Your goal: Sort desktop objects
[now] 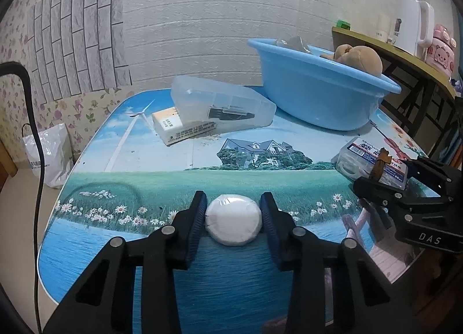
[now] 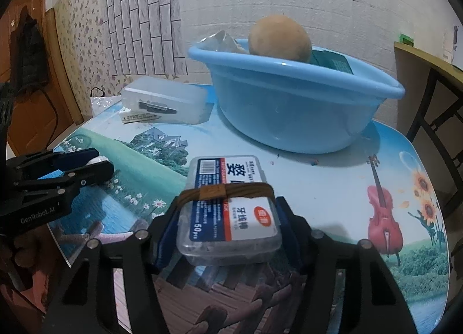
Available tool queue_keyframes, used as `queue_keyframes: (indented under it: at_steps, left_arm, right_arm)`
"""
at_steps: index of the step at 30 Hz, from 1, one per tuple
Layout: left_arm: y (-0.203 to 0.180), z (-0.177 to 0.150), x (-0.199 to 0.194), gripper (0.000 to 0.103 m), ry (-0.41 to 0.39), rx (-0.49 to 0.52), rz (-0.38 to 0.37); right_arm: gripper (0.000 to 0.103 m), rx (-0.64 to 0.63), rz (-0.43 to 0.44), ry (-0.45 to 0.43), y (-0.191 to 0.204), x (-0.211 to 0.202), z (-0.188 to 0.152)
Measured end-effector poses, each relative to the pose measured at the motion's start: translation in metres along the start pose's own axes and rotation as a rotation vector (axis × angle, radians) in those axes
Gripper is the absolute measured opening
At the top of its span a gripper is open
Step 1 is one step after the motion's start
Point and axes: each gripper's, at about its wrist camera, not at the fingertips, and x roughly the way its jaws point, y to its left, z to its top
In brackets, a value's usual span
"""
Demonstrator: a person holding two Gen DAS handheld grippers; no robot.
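Observation:
A white round puck-like object (image 1: 233, 219) in shiny wrap lies on the picture-printed table (image 1: 162, 186). My left gripper (image 1: 233, 196) is shut on it, both blue pads touching its sides; in the right wrist view that gripper (image 2: 97, 167) appears at the far left. A clear floss pick box (image 2: 231, 212) with a red and blue label and a rubber band around it sits between my right gripper's (image 2: 228, 200) fingers, and the pads press its long sides. The left wrist view has the right gripper (image 1: 385, 174) and the box (image 1: 370, 160) at the right edge.
A blue basin (image 2: 289, 108) at the back of the table holds a brown plush toy (image 2: 279, 37) and other items. A clear plastic case (image 1: 220, 102) rests on a white carton (image 1: 173, 131) at the back left. A shelf (image 1: 390, 47) with a white kettle (image 1: 413, 27) stands to the right.

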Motion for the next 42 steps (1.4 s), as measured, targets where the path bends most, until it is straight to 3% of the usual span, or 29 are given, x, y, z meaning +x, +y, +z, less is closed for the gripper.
queue_keyframes:
  at_steps: [23,42]
  left_arm:
    - [0.0,-0.001,-0.001,0.037,-0.001,0.003,0.007]
    - [-0.001,0.006,-0.014,0.037,-0.046,0.01,0.023]
  right_arm:
    - [0.056,0.008,-0.007,-0.016,-0.002,-0.003,0.0]
    - [0.056,0.029,0.013,-0.06,-0.003,-0.024,0.008]
